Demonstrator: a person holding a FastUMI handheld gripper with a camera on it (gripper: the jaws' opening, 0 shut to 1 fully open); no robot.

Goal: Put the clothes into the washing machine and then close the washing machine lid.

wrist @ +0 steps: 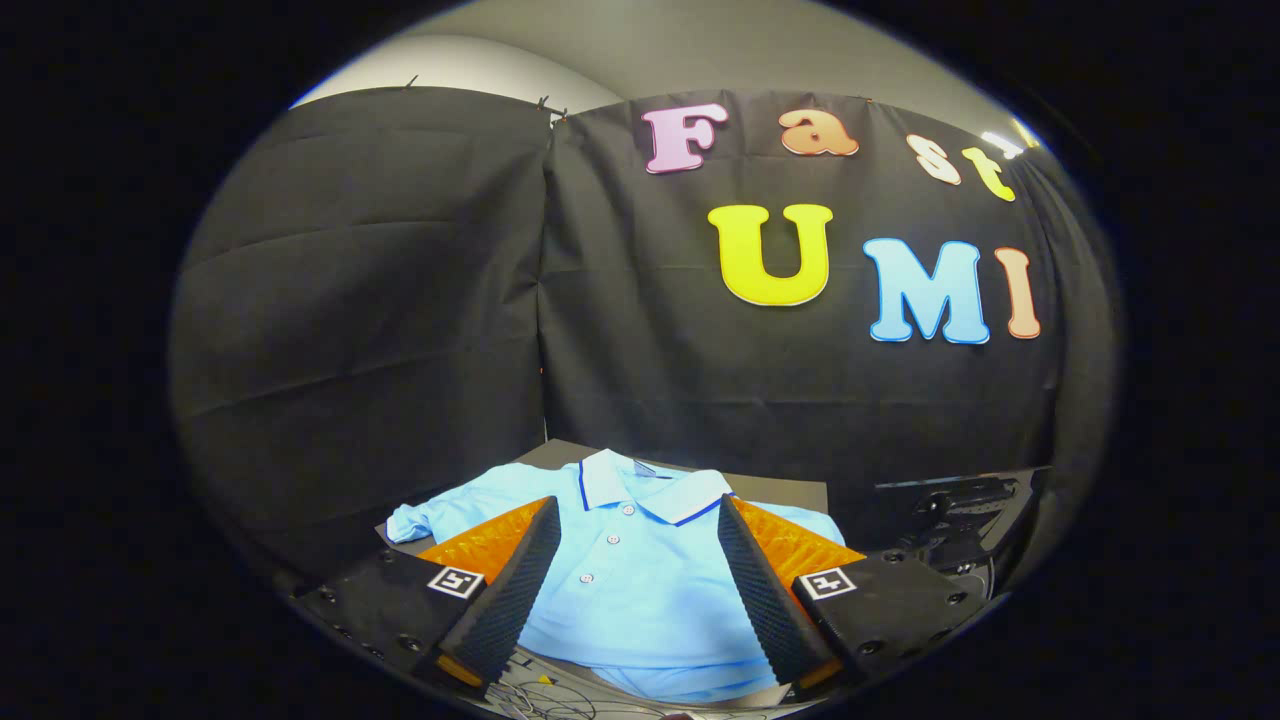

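Light-blue cloth fills the gap between the jaws: one polo shirt [625, 590] lies flat and face-up on a dark bench [790, 492], its collar pointing to twelve o'clock and its hem nearest the camera. The gripper [632, 520] has its jaws spread wide and grips nothing, one finger at about eight o'clock of the shirt's placket and the other at about four o'clock, both above the fabric and not pressing on it. One short sleeve reaches out toward nine o'clock beyond the left finger. Three buttons show down the placket. At about three o'clock of the shirt stands one piece of dark equipment [960, 515], too dim to make out.
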